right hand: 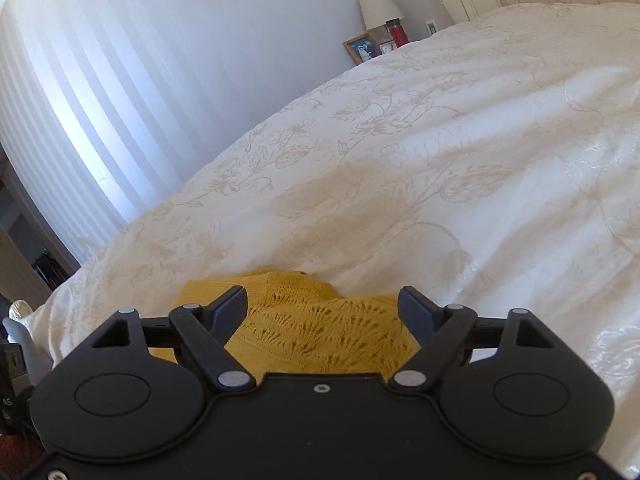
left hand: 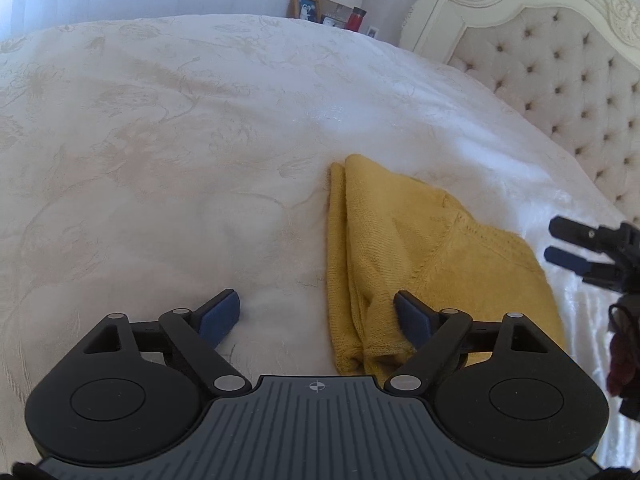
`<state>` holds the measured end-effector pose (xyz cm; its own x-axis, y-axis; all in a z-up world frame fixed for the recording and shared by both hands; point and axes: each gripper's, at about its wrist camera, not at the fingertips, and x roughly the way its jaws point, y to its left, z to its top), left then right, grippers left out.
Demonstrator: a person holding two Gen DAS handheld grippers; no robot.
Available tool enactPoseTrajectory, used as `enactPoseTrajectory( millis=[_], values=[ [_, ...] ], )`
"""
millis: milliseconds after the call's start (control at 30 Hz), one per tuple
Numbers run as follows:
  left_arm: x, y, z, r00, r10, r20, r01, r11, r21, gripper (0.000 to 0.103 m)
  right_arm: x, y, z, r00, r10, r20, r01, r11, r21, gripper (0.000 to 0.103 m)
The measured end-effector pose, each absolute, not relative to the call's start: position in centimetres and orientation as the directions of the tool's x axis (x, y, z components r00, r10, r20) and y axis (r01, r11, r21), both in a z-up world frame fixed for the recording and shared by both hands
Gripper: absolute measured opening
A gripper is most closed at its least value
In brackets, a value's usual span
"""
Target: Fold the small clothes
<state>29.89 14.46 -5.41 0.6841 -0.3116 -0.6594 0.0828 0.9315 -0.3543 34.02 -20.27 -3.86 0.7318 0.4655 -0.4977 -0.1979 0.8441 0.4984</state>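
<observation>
A: Yellow knit top (left hand: pixel 404 248) lies on the white bedspread (left hand: pixel 180 140), already doubled over into a narrow bundle, its layered edge on the side away from the tufted headboard (left hand: pixel 568 92).

B: And the left gripper (left hand: pixel 316 312)?

A: Its jaws are spread wide and grip nothing. One fingertip (left hand: pixel 412 316) sits over the near end of the top, the other over bare bedspread beside it. That likely straddles the folded edge so a pinch can take all the layers together.

B: The right gripper (right hand: pixel 322 308)?

A: Also parted, holding nothing. In its own view it hangs over the lacy openwork part of the top; from the left wrist view it hovers just beyond the top's headboard side, whether touching cannot be told.

B: So one at each side.

A: Probably to take hold of opposite edges for another fold. The knit looks soft and loose, so layers may slip apart if only one is caught.
</observation>
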Motion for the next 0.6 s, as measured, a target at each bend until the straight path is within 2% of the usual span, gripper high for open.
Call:
enactPoseTrajectory(
  millis=[67,133,300,467,600],
  values=[
    [28.9,14.9,-4.8,0.675,-0.369,-0.638,0.087,0.899,-0.428,0.084,33.4,-21.4,-4.2,0.702,0.488,-0.519,-0.186,0.829,0.528,0.094],
    [27.6,14.7,-4.3,0.659,-0.416,-0.626,0.112,0.878,-0.465,0.084,32.6,-22.4,-4.9,0.686,0.506,-0.523,-0.180,0.814,0.552,0.095],
    [25.2,12.7,-4.8,0.582,-0.485,-0.652,0.193,0.862,-0.468,0.084,31.1,-23.6,-6.4,0.665,0.537,-0.519,-0.159,0.781,0.604,0.095],
    [25.2,11.4,-6.3,0.558,-0.477,-0.679,0.187,0.870,-0.456,0.084,31.6,-23.3,-7.5,0.644,0.577,-0.503,-0.164,0.746,0.645,0.095],
    [26.3,11.2,-6.9,0.547,-0.514,-0.661,0.180,0.843,-0.506,0.090,32.5,-22.7,-8.1,0.615,0.616,-0.493,-0.182,0.719,0.671,0.096]
  ],
)
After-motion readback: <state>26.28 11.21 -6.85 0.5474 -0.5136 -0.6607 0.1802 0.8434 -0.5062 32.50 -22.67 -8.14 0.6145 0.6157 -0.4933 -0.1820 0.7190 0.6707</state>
